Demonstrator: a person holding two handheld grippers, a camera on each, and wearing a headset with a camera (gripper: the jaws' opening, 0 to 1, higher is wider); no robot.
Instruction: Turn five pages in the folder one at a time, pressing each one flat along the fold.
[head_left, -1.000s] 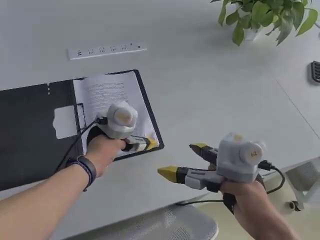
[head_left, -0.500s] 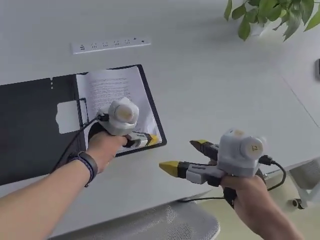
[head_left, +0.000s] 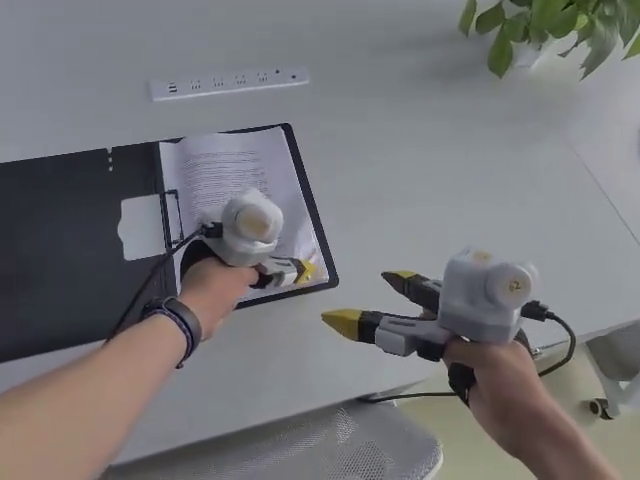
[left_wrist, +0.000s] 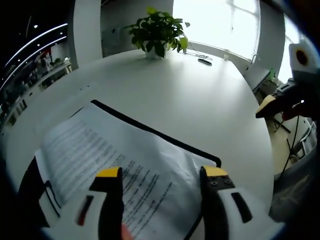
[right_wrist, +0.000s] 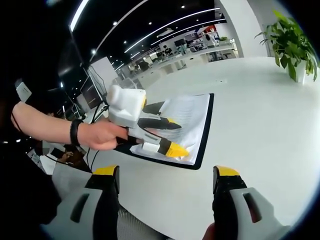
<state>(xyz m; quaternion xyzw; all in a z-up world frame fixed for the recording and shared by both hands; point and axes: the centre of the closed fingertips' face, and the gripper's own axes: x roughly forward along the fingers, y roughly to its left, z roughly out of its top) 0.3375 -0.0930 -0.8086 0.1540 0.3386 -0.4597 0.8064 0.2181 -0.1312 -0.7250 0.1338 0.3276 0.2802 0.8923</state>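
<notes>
Folder (head_left: 70, 250), black, lying open on a white table (head_left: 430, 150), with its wide dark inner cover stretching away to the left of the left gripper (head_left: 290, 272). Printed page (head_left: 235, 180) forms the folder's right-hand side and lies directly beneath that gripper and beyond its jaws. In the left gripper view the left gripper (left_wrist: 162, 175) has its yellow-tipped jaws spread wide, with lines of text on the page (left_wrist: 100, 150) running between them and the folder's black edge just beyond the right jaw. Whether the tips touch the paper cannot be told. The right gripper (head_left: 368, 300) is held near the table's front edge, to the right of the folder and apart from it. Its jaws are parted with nothing between them, and in its own view the right gripper (right_wrist: 166, 172) faces the folder's near corner and the other gripper.

Bare tabletop lies beyond both grippers. Past the left gripper's jaws stands a potted plant (left_wrist: 157, 32) by bright windows. A white power strip (head_left: 228, 83) lies on the table beyond the folder's far edge.
</notes>
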